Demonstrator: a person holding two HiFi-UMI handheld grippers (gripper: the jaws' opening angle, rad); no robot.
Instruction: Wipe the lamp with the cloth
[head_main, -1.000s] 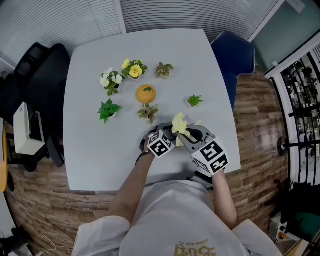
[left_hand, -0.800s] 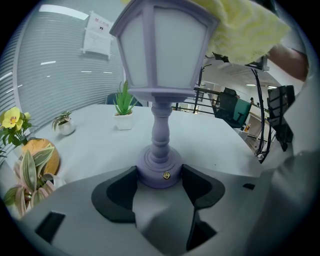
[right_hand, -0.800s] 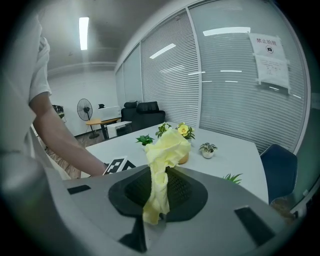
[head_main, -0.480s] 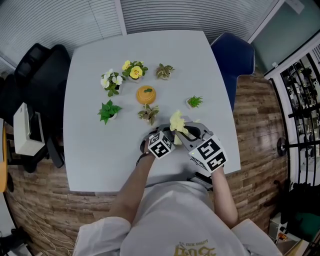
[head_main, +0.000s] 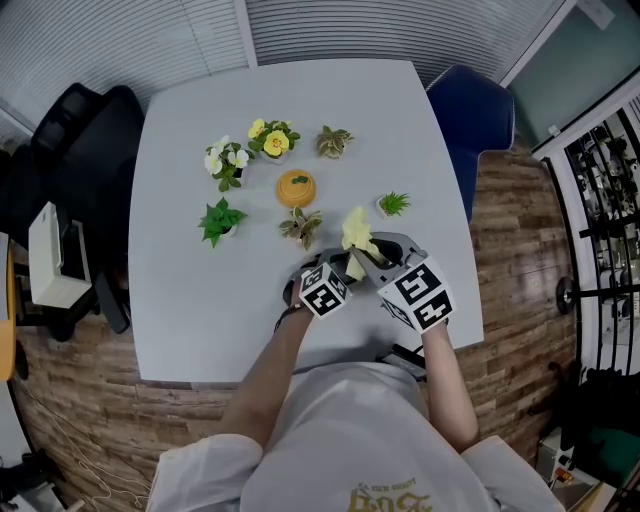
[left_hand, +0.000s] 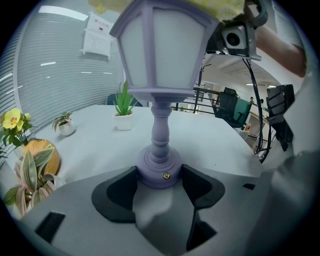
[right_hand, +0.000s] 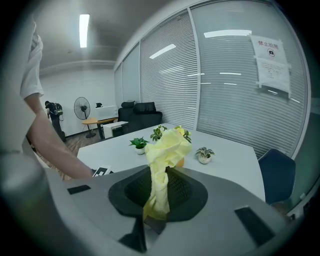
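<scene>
In the left gripper view the lamp (left_hand: 162, 60) runs off the frame at 12 o'clock, and only a sliver of the cloth (left_hand: 227, 6) shows there. In the head view the lamp is almost wholly hidden beneath the cloth, left gripper (head_main: 343, 263) and right gripper (head_main: 366, 256). The notice (left_hand: 97, 35) at 11 o'clock is unreadable.

Light: bright, even; a ceiling strip light (right_hand: 83, 30) glows overhead.
Glare: streaks on the glass wall (right_hand: 230, 75).
Shadows: faint, soft on the table (head_main: 190, 320).
Edges: fisheye bending, dark corners in both gripper views.
Focus: lamp (left_hand: 162, 55) crisp, background softer.
</scene>
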